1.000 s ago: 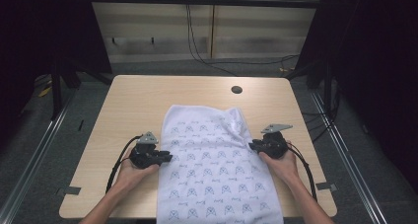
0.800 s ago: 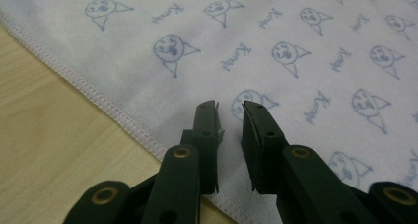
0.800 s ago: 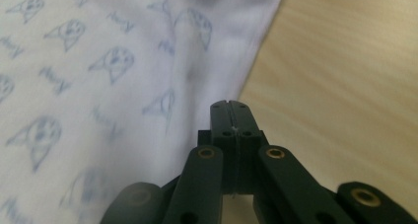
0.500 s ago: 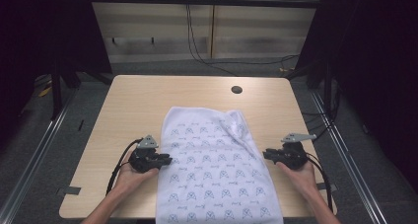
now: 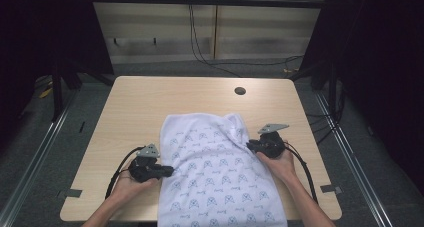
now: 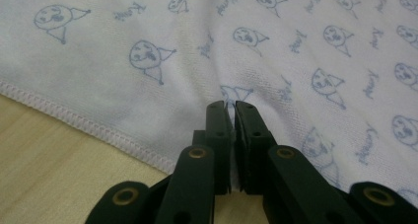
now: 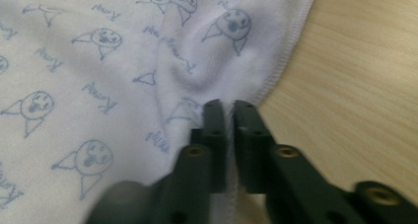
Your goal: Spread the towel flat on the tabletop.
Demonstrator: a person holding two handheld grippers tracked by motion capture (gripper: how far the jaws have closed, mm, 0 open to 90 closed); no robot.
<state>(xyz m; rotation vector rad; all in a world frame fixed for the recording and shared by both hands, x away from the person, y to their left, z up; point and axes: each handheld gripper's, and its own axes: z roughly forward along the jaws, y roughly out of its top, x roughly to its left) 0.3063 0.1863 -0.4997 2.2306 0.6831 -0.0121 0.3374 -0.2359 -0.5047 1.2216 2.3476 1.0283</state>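
high view: left tongs [image 5: 167,171] and right tongs [image 5: 251,145], just closing, each pinch a side edge of the white printed cloth [image 5: 215,172], flat on the tabletop [image 5: 150,102], near end overhanging; folding looks barely started.

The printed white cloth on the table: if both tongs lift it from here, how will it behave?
The printed white cloth would likely sag between the left tongs and right tongs, since it already puckers where they pinch it. It looks thin and light. The part hanging over the table's near edge may drag.
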